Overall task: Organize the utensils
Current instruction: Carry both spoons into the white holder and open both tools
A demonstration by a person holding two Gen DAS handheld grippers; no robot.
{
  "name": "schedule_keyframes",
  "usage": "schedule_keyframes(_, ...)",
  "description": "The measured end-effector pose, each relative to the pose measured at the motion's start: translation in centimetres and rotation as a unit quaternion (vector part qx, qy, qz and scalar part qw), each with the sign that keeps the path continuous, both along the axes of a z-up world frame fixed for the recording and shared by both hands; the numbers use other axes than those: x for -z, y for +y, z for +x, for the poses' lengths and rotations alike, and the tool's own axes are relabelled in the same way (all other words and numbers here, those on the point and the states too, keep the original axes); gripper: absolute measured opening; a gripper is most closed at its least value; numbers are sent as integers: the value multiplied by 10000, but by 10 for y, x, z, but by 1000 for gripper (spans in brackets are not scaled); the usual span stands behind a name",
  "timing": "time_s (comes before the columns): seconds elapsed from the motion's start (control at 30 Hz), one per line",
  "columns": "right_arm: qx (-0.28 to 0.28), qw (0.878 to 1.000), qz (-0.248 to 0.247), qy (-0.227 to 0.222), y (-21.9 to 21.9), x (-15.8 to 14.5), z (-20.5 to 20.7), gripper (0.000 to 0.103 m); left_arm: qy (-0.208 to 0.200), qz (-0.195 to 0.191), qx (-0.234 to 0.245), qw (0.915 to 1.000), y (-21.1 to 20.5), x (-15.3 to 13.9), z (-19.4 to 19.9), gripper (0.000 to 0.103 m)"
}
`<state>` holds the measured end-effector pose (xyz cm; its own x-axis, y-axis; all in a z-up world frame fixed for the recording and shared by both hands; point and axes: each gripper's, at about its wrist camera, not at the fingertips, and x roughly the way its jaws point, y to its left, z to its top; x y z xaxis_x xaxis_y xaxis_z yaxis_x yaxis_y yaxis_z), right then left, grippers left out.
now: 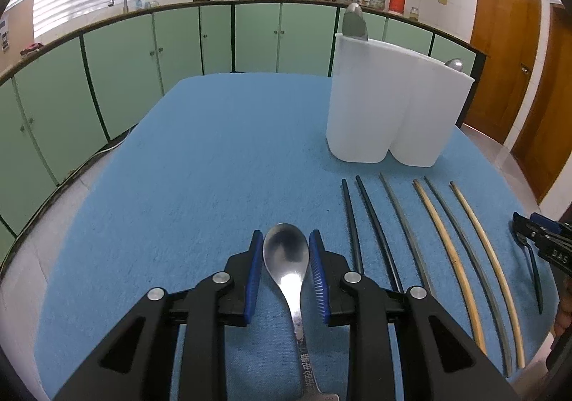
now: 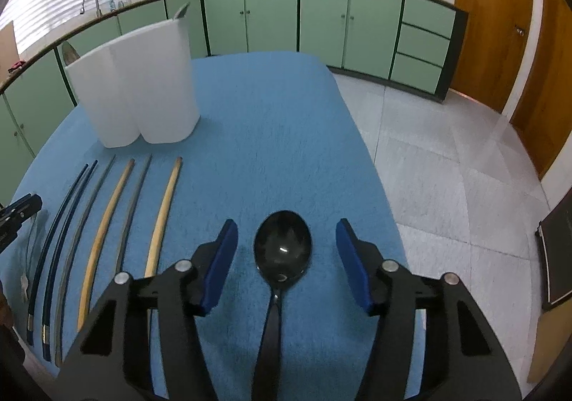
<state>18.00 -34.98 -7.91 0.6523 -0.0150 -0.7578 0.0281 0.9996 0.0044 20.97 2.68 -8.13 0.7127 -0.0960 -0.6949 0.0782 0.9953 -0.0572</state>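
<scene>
Steel spoon (image 1: 286, 258) lengthwise between spread pads of left gripper (image 1: 285, 270), black spoon (image 2: 282, 251) likewise inside wide-open right gripper (image 2: 286, 263), bowls toward white holder (image 1: 389, 108) near blue table's (image 1: 200, 158) far edge, chopsticks (image 1: 429, 251) between.

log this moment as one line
left gripper: open around steel spoon | right gripper: open around black spoon | six chopsticks on cloth | holder: two utensils
</scene>
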Motion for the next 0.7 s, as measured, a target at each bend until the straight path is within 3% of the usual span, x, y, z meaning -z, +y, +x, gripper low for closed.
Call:
schedule_keyframes(0.07, 12, 10000, -1, 88, 0, 2, 4, 48, -24, 6, 12, 10000, -1, 0, -1, 26)
schedule_keyframes(0.13, -6, 9998, 17, 219, 1, 5, 7, 36, -55, 20, 26, 10000, -1, -1, -1, 26)
schedule_keyframes(0.33, -77, 9999, 31, 143, 1, 2, 2, 33, -209, 37, 69, 9998, -3, -5, -6, 26)
schedule_keyframes(0.7, -469, 9911, 113, -1243, 9, -52, -38, 33, -858, -68, 3, 9963, -6, -35, -27, 26)
